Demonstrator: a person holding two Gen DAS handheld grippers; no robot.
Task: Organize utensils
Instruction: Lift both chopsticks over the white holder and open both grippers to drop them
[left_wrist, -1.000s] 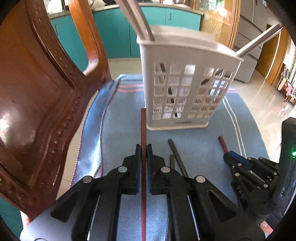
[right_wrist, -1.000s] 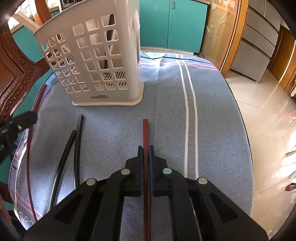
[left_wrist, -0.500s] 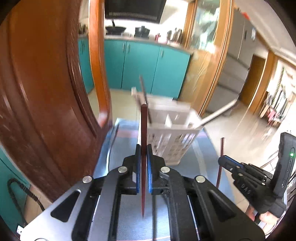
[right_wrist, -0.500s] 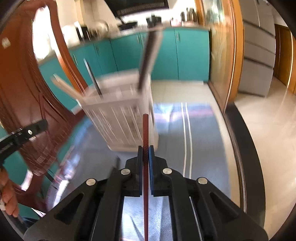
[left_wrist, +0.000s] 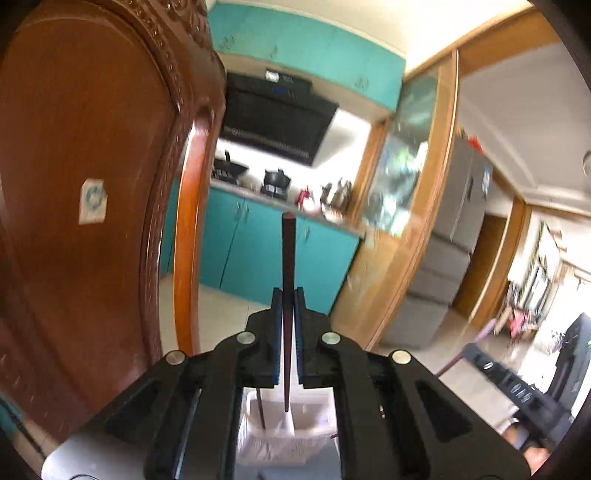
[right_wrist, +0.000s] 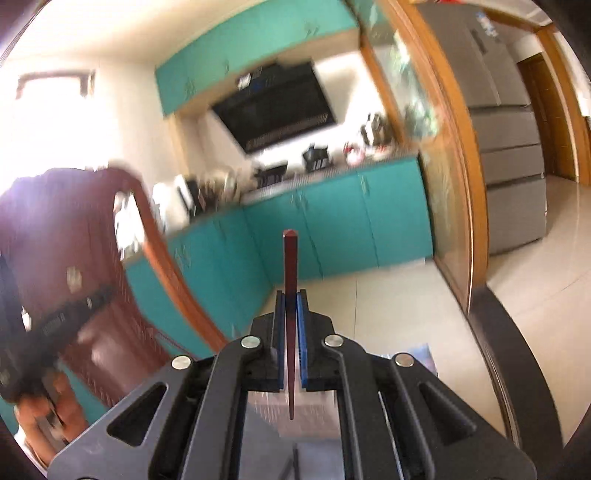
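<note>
Left view: my left tongs (left_wrist: 287, 302) are clamped on a red chopstick (left_wrist: 287, 258), now swung upright from flat on the desk, tip over the white basket (left_wrist: 280, 439) below. Right view: right tongs (right_wrist: 291, 306) grip a second stick (right_wrist: 290, 280), likewise raised above the caddy (right_wrist: 295, 417). Both look ready to drop in.

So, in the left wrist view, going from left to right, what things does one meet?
Wooden chair back → dark red chopstick held in the left tool → grey refrigerator → right tool.
</note>
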